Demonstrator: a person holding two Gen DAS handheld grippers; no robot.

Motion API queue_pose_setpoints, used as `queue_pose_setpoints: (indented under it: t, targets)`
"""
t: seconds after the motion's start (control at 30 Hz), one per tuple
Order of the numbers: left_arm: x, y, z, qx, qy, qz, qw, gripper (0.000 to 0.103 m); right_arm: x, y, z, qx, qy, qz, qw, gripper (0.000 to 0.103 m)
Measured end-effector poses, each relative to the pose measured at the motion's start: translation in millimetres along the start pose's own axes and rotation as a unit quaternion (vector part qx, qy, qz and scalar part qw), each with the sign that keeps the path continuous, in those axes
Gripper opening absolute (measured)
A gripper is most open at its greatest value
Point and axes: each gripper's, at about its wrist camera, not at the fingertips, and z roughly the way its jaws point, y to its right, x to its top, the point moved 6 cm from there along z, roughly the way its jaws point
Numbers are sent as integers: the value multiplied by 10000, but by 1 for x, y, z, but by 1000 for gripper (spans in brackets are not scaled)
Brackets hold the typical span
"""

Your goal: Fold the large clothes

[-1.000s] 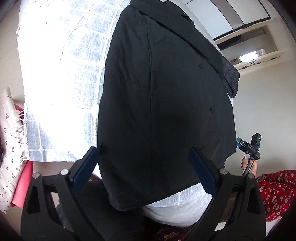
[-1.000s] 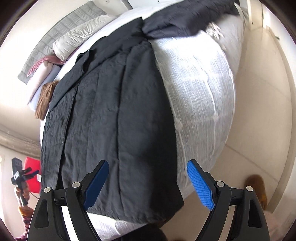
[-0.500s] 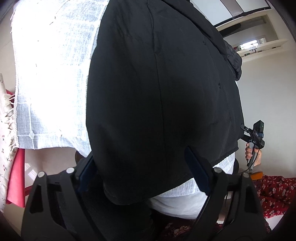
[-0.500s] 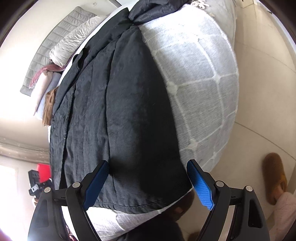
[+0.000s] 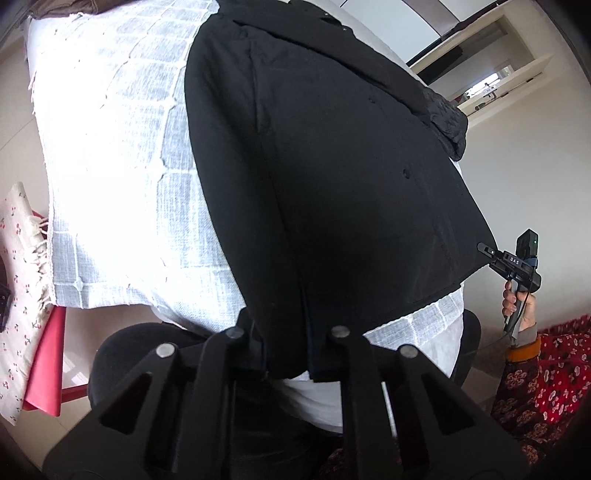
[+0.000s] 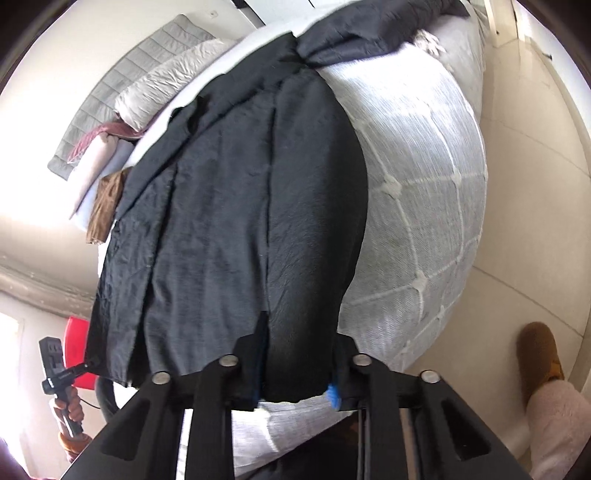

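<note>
A large black coat (image 5: 332, 177) lies spread lengthwise on a bed with a white checked bedspread (image 5: 110, 155). Its hem hangs over the bed's near edge. In the left wrist view my left gripper (image 5: 288, 350) is closing its jaws, with the hem's left part bunched between the fingers. In the right wrist view the coat (image 6: 229, 206) runs up towards the pillows. There my right gripper (image 6: 295, 376) is closing on the hem's right corner, and a blue pad (image 6: 332, 397) peeks out beside the cloth. Each view shows the other gripper at the hem's far corner.
Pillows (image 6: 166, 81) and a grey headboard (image 6: 122, 88) lie at the far end, with a brown cloth (image 6: 107, 203) beside them. A dark quilt (image 6: 362, 29) is bunched at the top. A brown slipper (image 6: 539, 354) is on the floor at right. A red item (image 5: 44, 369) and cherry-print fabric (image 5: 18, 280) are at left.
Both grippers went from wide open over the hem to closed on it, gathering the black fabric between the fingers. Both views pulled back slightly from the bed.
</note>
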Motion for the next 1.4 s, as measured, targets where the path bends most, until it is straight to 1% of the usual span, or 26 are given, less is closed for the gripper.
queue_pose_setpoints:
  t: [0.2, 0.3, 0.4, 0.57, 0.63, 0.73, 0.8, 0.9, 0.93, 0.97, 1.1, 1.2, 1.33, 1.4]
  targets:
    - [25, 24, -30, -311, 547, 175, 9979, 12, 14, -38, -22, 64, 385, -331, 9987, 17]
    - [45, 34, -50, -496, 871, 252, 9946, 11, 26, -62, -36, 31, 610, -599, 9963, 16]
    - [70, 43, -68, -587, 1186, 302, 9907, 11, 42, -81, -50, 15, 804, -813, 9934, 15]
    - [123, 54, -94, -522, 1753, 208, 9829, 11, 86, -116, -75, -66, 1243, -1127, 9858, 13]
    - [148, 54, -104, -469, 1967, 151, 9792, 11, 104, -122, -82, -123, 1432, -1158, 9828, 13]
    - [192, 50, -118, -252, 2337, 137, 9719, 11, 138, -125, -95, -263, 1751, -1115, 9779, 12]
    - [220, 45, -120, -153, 2503, 97, 9680, 11, 162, -122, -100, -395, 1956, -1043, 9743, 12]
    - [262, 40, -114, 52, 2698, 24, 9629, 11, 202, -118, -100, -462, 2197, -897, 9703, 12]
    - [268, 37, -111, 119, 2751, 21, 9613, 11, 217, -117, -99, -502, 2278, -871, 9685, 12]
    - [282, 37, -107, 198, 2820, 19, 9592, 11, 230, -116, -96, -543, 2344, -872, 9667, 11]
    - [342, 31, -81, 393, 3036, 21, 9520, 11, 288, -117, -69, -891, 2537, -1007, 9579, 10]
    - [380, 21, -55, 440, 3219, -104, 9457, 11, 333, -113, -34, -1025, 2558, -959, 9565, 10]
    - [425, 0, -2, 847, 3219, -240, 9427, 11, 392, -101, 27, -1127, 2460, -858, 9589, 10]
    - [439, -9, 21, 999, 3207, -206, 9417, 11, 410, -95, 54, -1193, 2401, -831, 9598, 10]
